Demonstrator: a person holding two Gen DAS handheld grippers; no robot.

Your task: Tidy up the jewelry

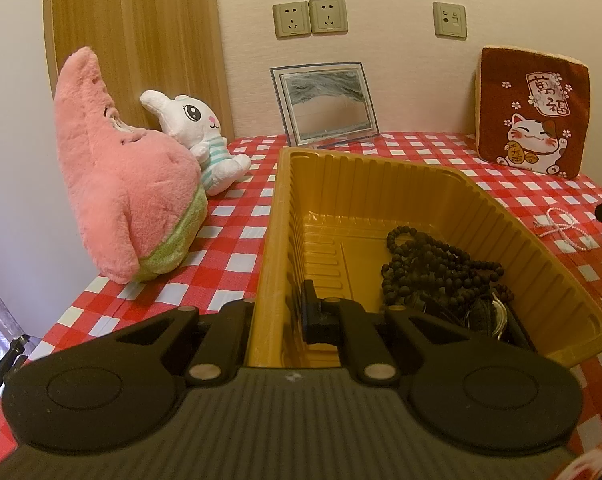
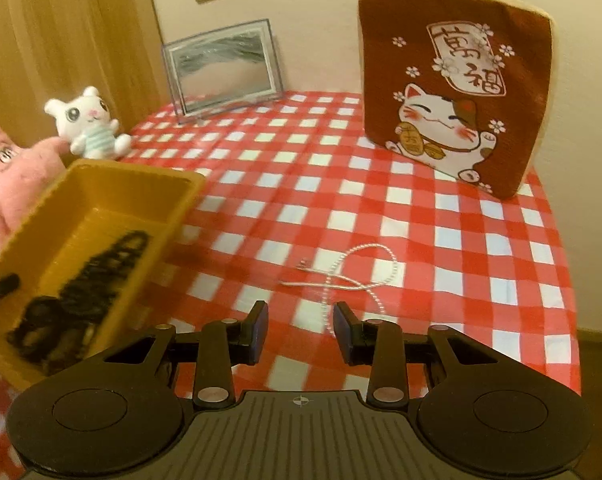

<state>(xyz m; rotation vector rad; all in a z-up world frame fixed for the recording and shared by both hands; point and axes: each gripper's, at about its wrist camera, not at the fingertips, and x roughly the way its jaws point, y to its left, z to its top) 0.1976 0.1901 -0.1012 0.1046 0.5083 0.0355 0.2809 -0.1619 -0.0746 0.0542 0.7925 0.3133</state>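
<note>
We hold the left gripper (image 1: 279, 312) pressed together on the near left wall of the yellow tray (image 1: 513, 216), one finger inside the tray and the other outside it, so the thin plastic wall is pinched between the pads. Inside the tray, toward its right side, lies a heap of dark bead strands (image 1: 433, 264) with some darker pieces just below them that we cannot make out clearly.

Our right gripper (image 2: 301, 326) is spread, its two blue-faced pads apart with nothing between them, and it hangs above the red-and-white checked tablecloth (image 2: 261, 184). Just beyond its fingertips, on the cloth, lies a pale pearl-like bead necklace (image 2: 365, 276), looped and crossing itself, with a small clasp end trailing to the left. From the left wrist view the same necklace sits on the cloth to the right of the tray, apart from it.

Further out, a pink star plush (image 1: 117, 184) leans beside the tray on its left, with a white rabbit plush (image 1: 197, 140) tucked against it. A clear-framed sand picture (image 1: 325, 104) stands at the back against the wall, below the wall sockets (image 1: 309, 18). A dark red cushion printed with a lucky cat (image 2: 453, 88) stands on the right rear of the table
</note>
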